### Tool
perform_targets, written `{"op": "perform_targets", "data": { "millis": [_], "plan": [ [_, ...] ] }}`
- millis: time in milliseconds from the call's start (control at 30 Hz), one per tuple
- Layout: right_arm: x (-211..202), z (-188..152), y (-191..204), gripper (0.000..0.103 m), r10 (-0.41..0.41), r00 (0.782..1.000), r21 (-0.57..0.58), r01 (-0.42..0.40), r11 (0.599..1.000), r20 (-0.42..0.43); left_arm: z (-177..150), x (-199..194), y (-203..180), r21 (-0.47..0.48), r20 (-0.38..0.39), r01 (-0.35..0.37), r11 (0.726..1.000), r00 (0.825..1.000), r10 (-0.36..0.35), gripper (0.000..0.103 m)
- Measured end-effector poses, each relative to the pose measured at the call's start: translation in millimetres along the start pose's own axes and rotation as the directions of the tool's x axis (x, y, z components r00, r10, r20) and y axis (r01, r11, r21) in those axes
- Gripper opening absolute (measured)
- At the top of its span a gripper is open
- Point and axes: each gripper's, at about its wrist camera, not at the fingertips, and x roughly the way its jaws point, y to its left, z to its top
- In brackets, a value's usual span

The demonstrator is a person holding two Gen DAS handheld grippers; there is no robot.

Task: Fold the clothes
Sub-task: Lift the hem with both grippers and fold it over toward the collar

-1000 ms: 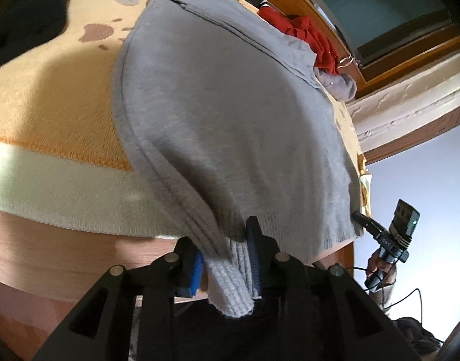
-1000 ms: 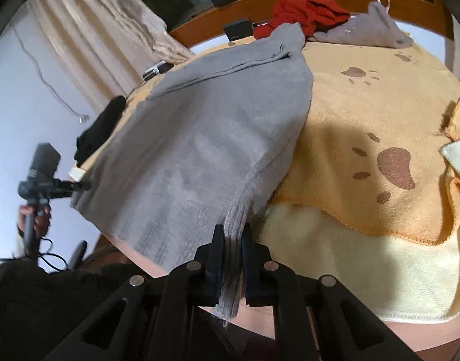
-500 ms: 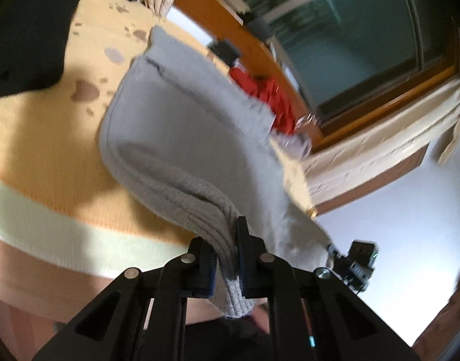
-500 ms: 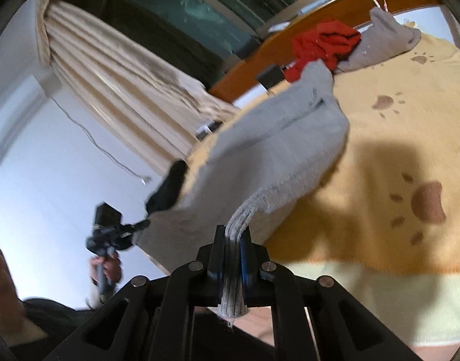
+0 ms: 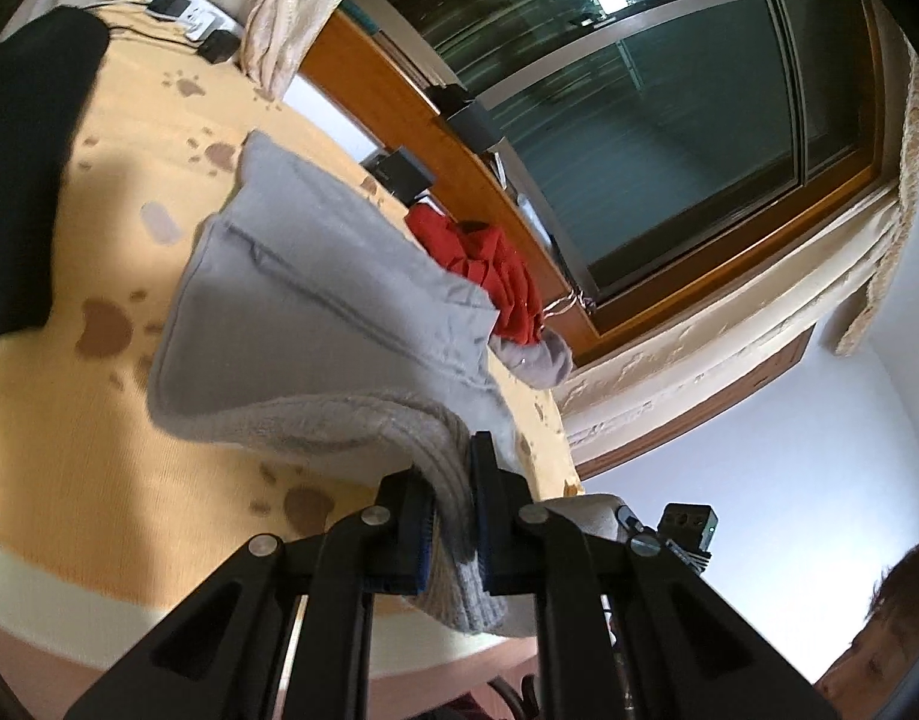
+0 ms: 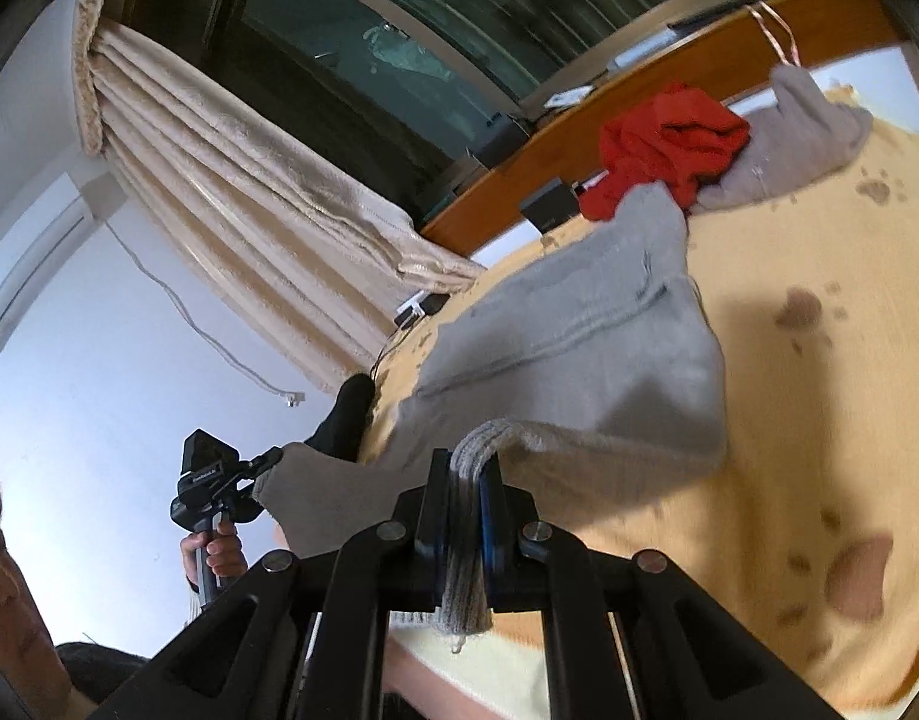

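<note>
1. Nearest the lens in the left wrist view, the left gripper (image 5: 453, 516) is clenched on the ribbed hem of a grey sweater (image 5: 315, 312), its jaws having just closed in on the knit; the cloth bunches between the blue pads and hangs out below them.
2. In the right wrist view, the right gripper (image 6: 465, 528) is likewise clamped tight on a doubled strip of the same ribbed hem, which loops over the fingertips and dangles beneath.
3. Beyond both grippers the sweater's front edge hangs off the surface, while its far part, with a seam line across it, lies on an orange blanket (image 5: 69, 420) printed with brown paw marks.
4. Only the right wrist view shows the person's hand (image 6: 216, 558) gripping the other tool's handle, with the sweater's far corner stretched towards it, and a wall air conditioner (image 6: 27, 264) at left.
5. Only the left wrist view shows a large black garment (image 5: 21, 180) on the blanket's left side.
6. Farthest back, both views show a red garment (image 6: 663, 144) touching a smaller grey one (image 6: 801, 132) beside a wooden window sill (image 5: 435, 138), with beige curtains (image 6: 219, 180) and dark glass behind.
</note>
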Motion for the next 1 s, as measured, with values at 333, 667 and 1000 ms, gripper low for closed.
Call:
{"op": "perform_targets", "data": {
  "millis": [333,667,1000],
  "plan": [
    [40.4,57.8,-15.0,0.009,-0.004,0.999,0.062,0.001,0.998,0.051,48.1,28.0,18.7,-0.056,-0.007,0.003,0.998,1.000,-0.004,0.013],
    [82.8,112.5,-38.1,0.009,-0.051,0.996,0.105,0.043,0.993,0.077,101.8,59.0,29.4,-0.098,-0.009,-0.003,0.995,1.000,0.002,0.013],
    [138.5,178.8,-76.0,0.009,-0.175,0.978,0.141,0.158,0.977,0.118,185.6,105.9,64.4,-0.181,0.015,-0.018,0.983,1.000,0.022,0.013]
  ]
}}
